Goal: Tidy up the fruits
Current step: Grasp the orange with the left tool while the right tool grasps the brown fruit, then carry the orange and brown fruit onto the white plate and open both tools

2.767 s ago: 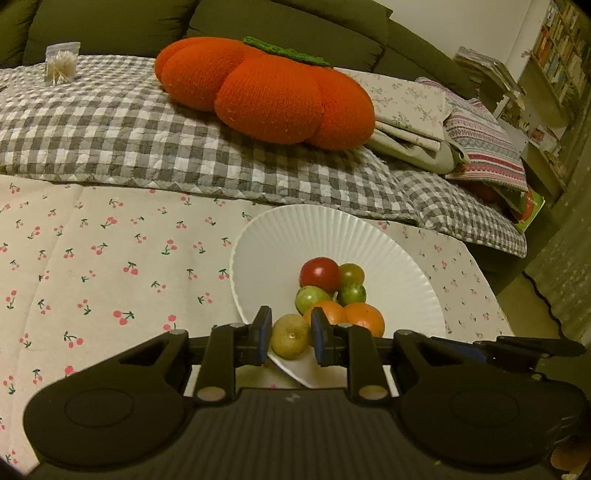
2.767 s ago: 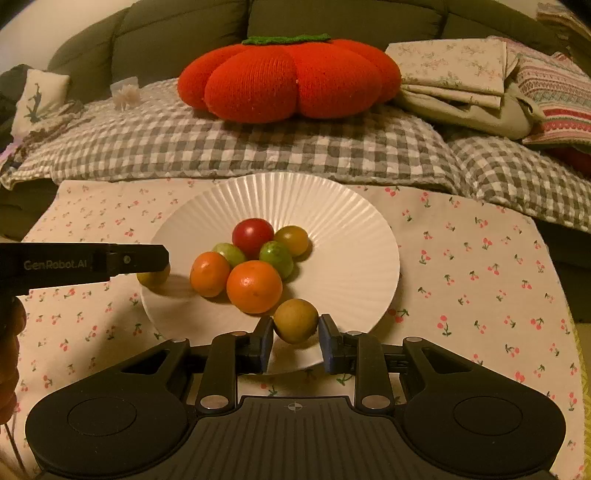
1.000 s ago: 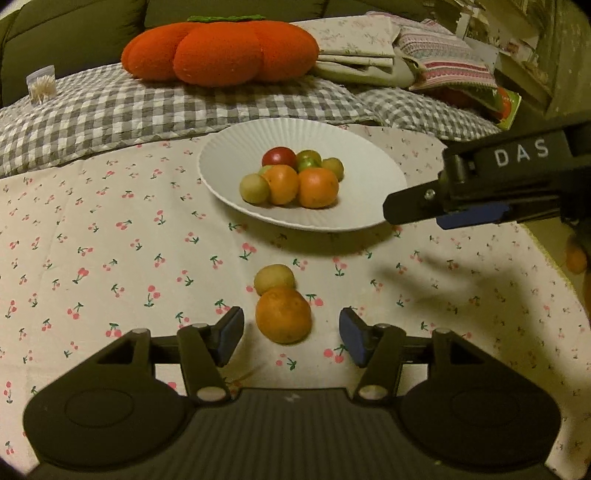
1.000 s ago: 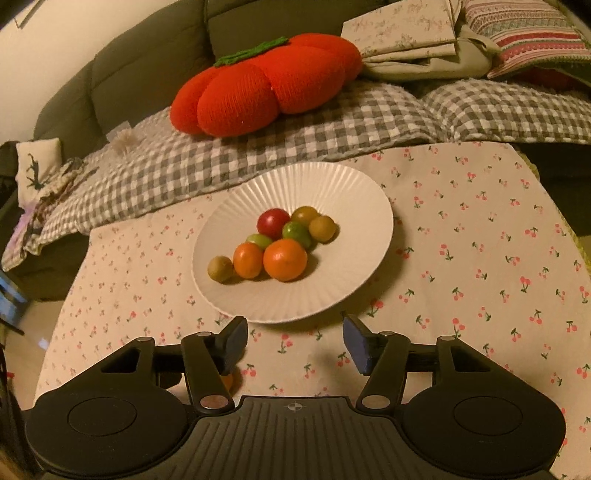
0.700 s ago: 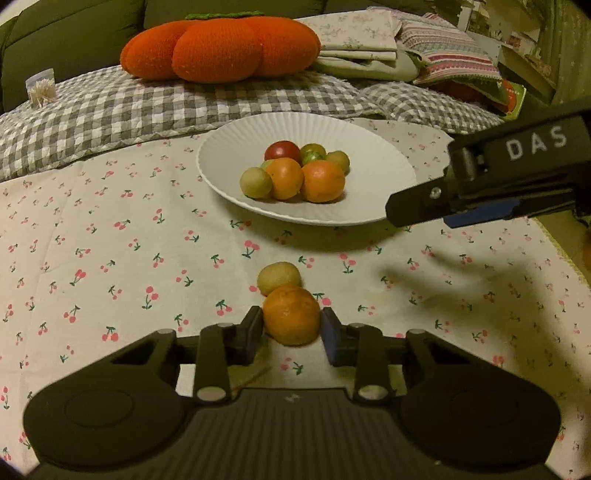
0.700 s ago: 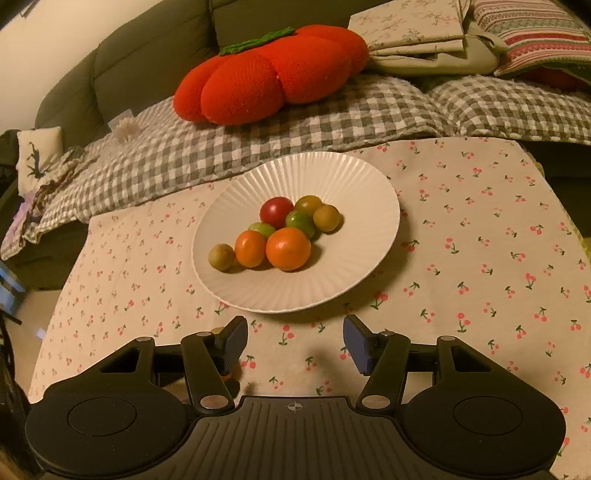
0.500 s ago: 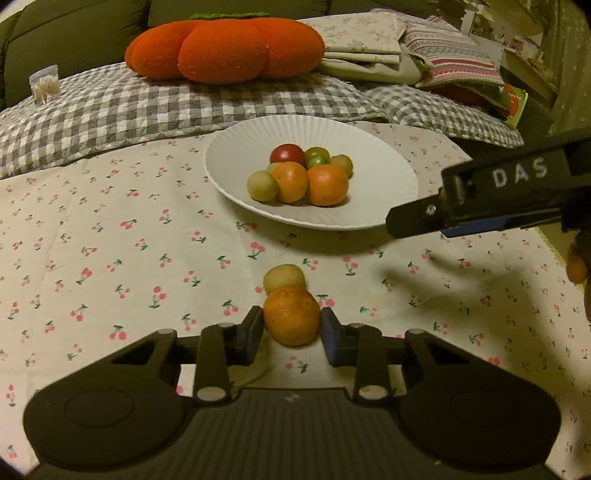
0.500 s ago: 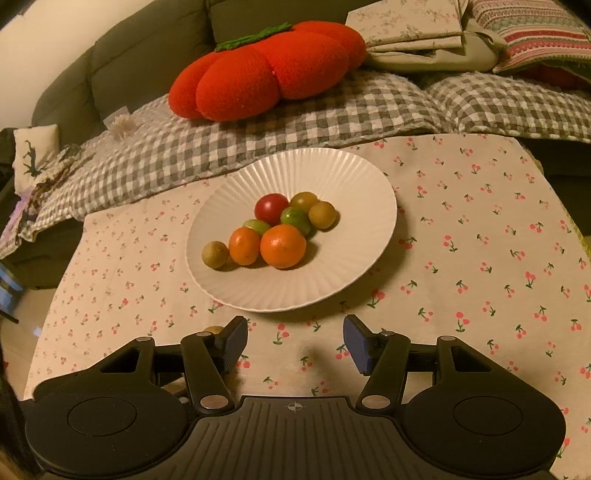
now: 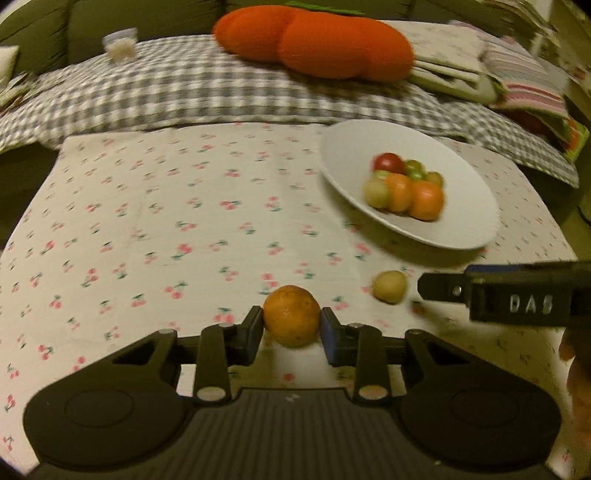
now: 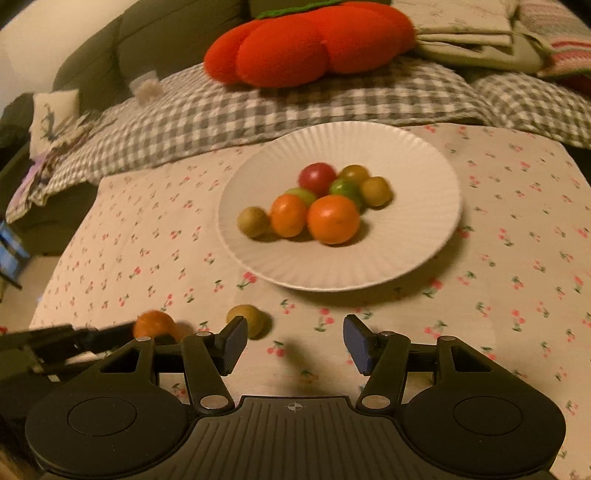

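My left gripper (image 9: 291,325) is shut on an orange tangerine (image 9: 291,320), held low over the cherry-print tablecloth; the tangerine also shows in the right wrist view (image 10: 154,324). A small yellow-green fruit (image 9: 389,286) lies loose on the cloth to its right, and in the right wrist view (image 10: 248,320) it sits just beside my right gripper's left finger. My right gripper (image 10: 294,343) is open and empty. A white ribbed plate (image 10: 413,155) holds several fruits: two tangerines, a red tomato and green and yellowish ones. The plate (image 9: 347,147) stands at the right in the left wrist view.
A grey checked blanket (image 10: 258,103) with a big orange pumpkin cushion (image 10: 314,40) lies behind the table. Folded cloths (image 10: 472,33) are at the back right. The right gripper's body (image 9: 517,299) reaches in from the right in the left wrist view.
My left gripper closed on the tangerine and swung left with it, so the plate now sits to the right. My right gripper came lower and closer to the loose yellow-green fruit.
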Motion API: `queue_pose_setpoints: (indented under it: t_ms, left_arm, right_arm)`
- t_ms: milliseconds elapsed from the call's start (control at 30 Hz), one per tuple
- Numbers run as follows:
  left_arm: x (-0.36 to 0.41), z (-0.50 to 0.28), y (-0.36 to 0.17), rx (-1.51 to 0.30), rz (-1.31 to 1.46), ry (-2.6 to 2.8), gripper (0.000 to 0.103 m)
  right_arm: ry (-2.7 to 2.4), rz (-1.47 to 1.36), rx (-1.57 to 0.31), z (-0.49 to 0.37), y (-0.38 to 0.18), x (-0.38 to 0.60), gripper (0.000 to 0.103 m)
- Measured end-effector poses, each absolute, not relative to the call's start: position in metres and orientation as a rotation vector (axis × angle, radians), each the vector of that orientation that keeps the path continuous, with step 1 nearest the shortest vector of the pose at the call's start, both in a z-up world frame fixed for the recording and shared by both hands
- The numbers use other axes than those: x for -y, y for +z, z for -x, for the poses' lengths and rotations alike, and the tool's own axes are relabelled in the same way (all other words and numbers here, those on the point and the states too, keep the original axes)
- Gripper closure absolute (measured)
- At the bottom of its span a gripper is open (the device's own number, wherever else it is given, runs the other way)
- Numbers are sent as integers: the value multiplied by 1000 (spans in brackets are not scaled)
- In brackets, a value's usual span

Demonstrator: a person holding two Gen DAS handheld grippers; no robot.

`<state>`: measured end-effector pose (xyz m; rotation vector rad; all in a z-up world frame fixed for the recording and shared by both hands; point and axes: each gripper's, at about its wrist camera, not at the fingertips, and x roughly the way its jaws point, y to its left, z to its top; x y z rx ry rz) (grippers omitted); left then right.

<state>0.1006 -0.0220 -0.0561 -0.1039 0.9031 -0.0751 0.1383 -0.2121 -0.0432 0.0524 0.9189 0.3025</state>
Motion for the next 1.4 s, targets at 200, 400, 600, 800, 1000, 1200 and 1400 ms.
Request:
queue_pose_setpoints:
  t_ms: [200,400,600,800,1000,1200,1400]
  left_arm:
    - [2,-103,-57,-920,160,-34,72]
    - [-1,-104,-57,-923,177,-29,72]
    - [0,-104,-56,-918,177,-34,72]
    - [-1,-104,-53,-911,183,-33,72]
    - [-1,-105,-45,-896,198,-37,72]
    - [1,-106,-33,-855,203,-50,72]
    - [3,-110,-22,-818,227,-77,72]
  right_arm:
    - [363,10,-894,-139,-55,189,46]
    - [398,56,-868,-136,-61,175,48]
    - [412,112,-843,-133,-65,167,78]
    - [429,93,-833,-130,-55,168,78]
    - [439,61,-827,-128,-41,173,78]
    - [453,20,-797,-124,-21,181,78]
    - [429,-38,-751,-124,3,201,78]
